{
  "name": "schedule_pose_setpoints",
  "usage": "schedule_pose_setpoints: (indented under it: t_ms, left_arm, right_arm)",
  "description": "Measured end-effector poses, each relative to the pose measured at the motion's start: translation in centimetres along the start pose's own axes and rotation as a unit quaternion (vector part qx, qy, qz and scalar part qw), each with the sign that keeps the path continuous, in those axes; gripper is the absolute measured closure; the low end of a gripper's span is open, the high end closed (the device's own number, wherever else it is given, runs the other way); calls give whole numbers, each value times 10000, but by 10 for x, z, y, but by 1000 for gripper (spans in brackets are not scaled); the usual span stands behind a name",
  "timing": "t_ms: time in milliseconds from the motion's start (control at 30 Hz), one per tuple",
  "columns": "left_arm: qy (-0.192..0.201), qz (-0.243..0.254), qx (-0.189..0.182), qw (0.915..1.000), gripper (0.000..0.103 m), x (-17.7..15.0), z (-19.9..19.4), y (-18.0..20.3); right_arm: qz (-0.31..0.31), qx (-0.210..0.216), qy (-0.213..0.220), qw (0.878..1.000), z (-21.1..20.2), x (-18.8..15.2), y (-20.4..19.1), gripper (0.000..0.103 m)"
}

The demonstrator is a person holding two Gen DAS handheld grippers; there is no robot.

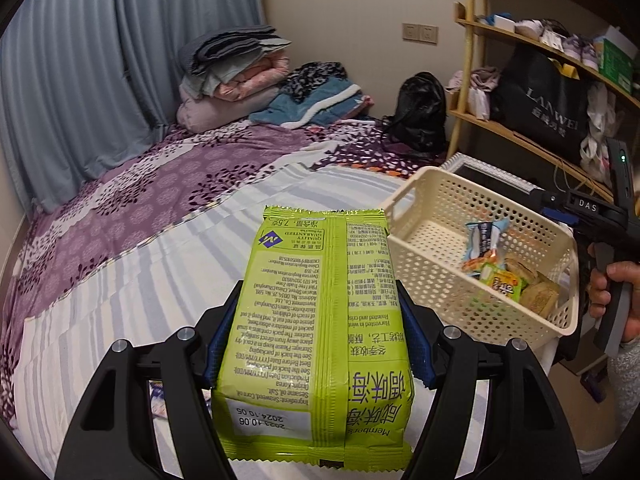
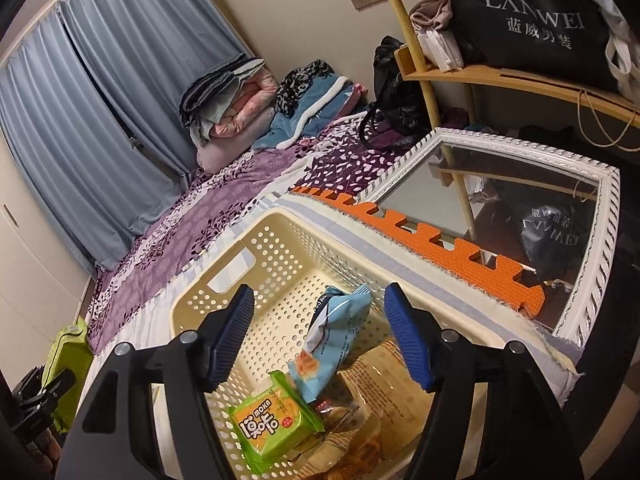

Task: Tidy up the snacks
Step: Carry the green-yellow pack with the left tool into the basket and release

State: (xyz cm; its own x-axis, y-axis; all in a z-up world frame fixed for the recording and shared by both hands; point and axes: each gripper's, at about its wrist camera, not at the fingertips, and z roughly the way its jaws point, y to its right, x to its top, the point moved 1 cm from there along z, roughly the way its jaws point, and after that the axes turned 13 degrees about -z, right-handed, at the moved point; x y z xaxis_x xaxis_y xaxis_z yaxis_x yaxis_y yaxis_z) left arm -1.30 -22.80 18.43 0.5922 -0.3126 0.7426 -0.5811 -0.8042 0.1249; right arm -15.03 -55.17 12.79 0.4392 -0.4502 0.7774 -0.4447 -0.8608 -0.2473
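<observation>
Left tongs (image 1: 316, 344) clamp a green seaweed packet (image 1: 316, 320) by its long sides, held above the striped bedspread (image 1: 120, 300), left of the cream perforated basket (image 1: 436, 280). Right tongs (image 2: 320, 336) stand apart and empty over the basket, above a pale blue snack bag (image 2: 336, 328) and a small green snack pack (image 2: 272, 416) lying at its near end. Risk, as judged: the long packet may catch on the basket's left rim or meet the right tongs if both occupy the opening together; the soft bed may let the basket tip. Free room lies in the basket's bare far half; the framed mirror (image 2: 592, 240) and orange foam mat (image 2: 440, 240) hem in its right side
</observation>
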Motion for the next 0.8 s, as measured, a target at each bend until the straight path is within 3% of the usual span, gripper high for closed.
schedule_pose_setpoints:
  t_ms: [467, 800]
  left_arm:
    - [-348, 527, -1016, 9928, 32, 16, 61, 108]
    - [-582, 777, -1279, 9870, 32, 13, 102, 149]
  right_arm:
    - [-366, -251, 315, 9985, -28, -11, 13, 28]
    - [-185, -295, 238, 9991, -28, -18, 30, 28]
